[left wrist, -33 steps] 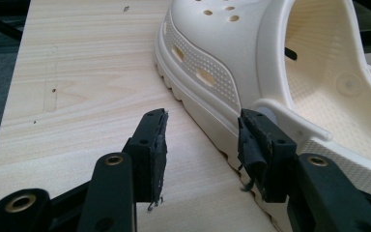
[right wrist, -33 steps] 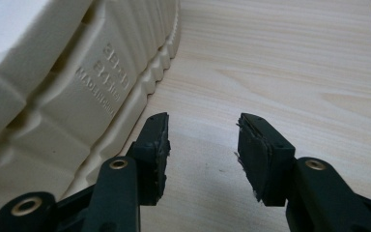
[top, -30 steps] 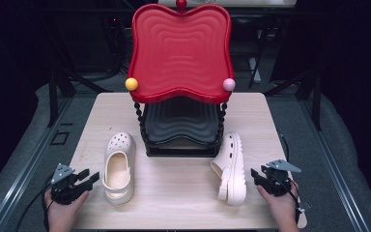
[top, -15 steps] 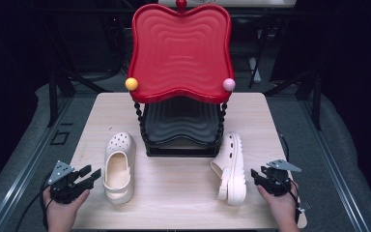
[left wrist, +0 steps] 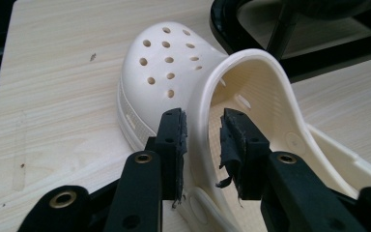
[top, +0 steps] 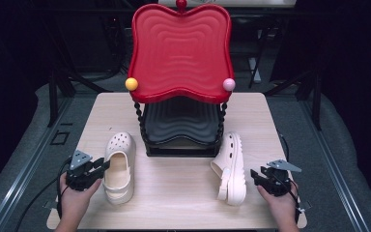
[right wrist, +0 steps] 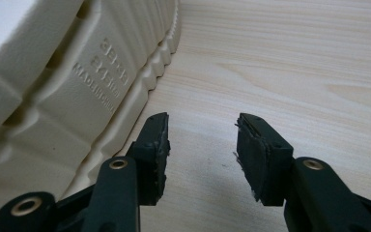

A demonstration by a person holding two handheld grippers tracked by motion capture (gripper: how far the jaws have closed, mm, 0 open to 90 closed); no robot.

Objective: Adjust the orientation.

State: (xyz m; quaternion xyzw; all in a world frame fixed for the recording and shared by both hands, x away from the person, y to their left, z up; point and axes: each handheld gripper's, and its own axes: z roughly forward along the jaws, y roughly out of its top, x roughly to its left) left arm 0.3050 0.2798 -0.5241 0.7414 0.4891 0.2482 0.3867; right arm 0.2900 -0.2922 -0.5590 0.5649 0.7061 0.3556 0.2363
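Left tongs [left wrist: 203,130]: jaws parted, straddling the side rim of the upright cream clog [left wrist: 174,87], not clenched. Right tongs [right wrist: 200,140]: released, jaws apart over bare surface [right wrist: 294,63]; tipped clog [right wrist: 53,87] sole just beside at 9 o'clock. Red-topped rack [top: 181,53] at 12 o'clock, between both clogs.

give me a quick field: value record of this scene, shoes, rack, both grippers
left clog: upright on table, toe away from person
right clog: lying on its side, sole toward right gripper
rack: red top tray over black lower tray, at table's back
left gripper: open, jaws straddle left clog's collar rim
right gripper: open, beside right clog's sole, nothing between jaws
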